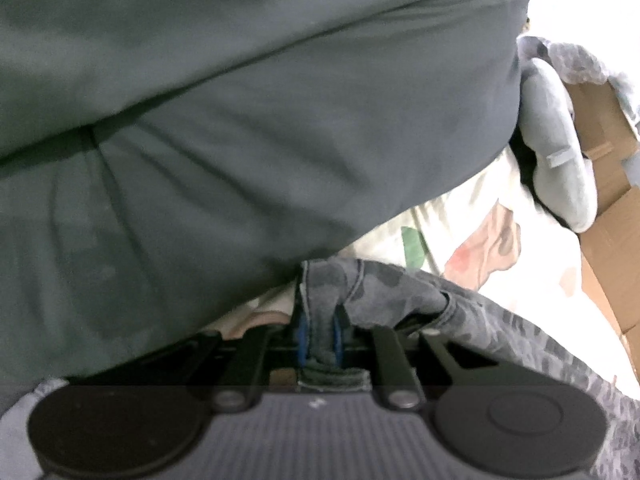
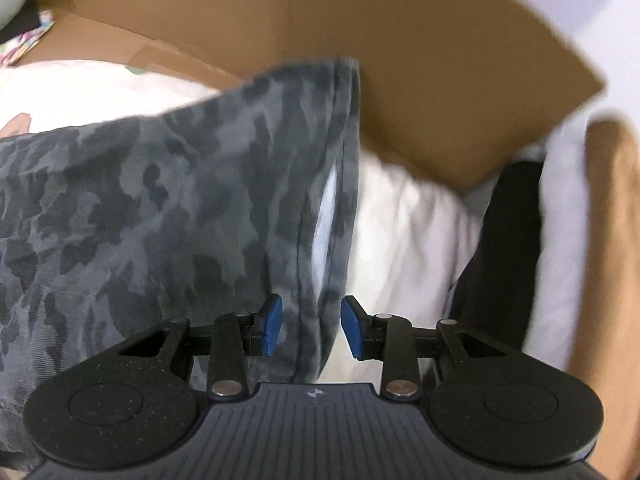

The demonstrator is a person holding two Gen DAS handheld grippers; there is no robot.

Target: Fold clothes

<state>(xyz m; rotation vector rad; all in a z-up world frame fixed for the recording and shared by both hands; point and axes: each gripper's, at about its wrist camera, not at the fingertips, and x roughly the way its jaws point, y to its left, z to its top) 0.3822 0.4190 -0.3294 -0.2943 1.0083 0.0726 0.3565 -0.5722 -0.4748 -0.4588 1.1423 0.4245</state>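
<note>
A grey camouflage-print garment [image 1: 400,292] lies over a pale floral sheet [image 1: 460,240]. My left gripper [image 1: 319,336] is shut on a bunched, seamed edge of it, and the fabric fills the narrow gap between the blue pads. In the right wrist view the same camouflage garment [image 2: 140,208] spreads to the left, and its stitched hem runs down between the fingers. My right gripper [image 2: 310,328] stands open around that hem. The left pad [image 2: 273,324] is against the cloth, while the right pad [image 2: 352,330] is clear of it.
A large dark green-grey cloth [image 1: 240,120] fills most of the left wrist view. A cardboard box [image 2: 400,60] with an open flap stands just behind the hem. White bedding [image 2: 400,240], a black item [image 2: 504,240] and a soft grey object [image 1: 560,152] lie nearby.
</note>
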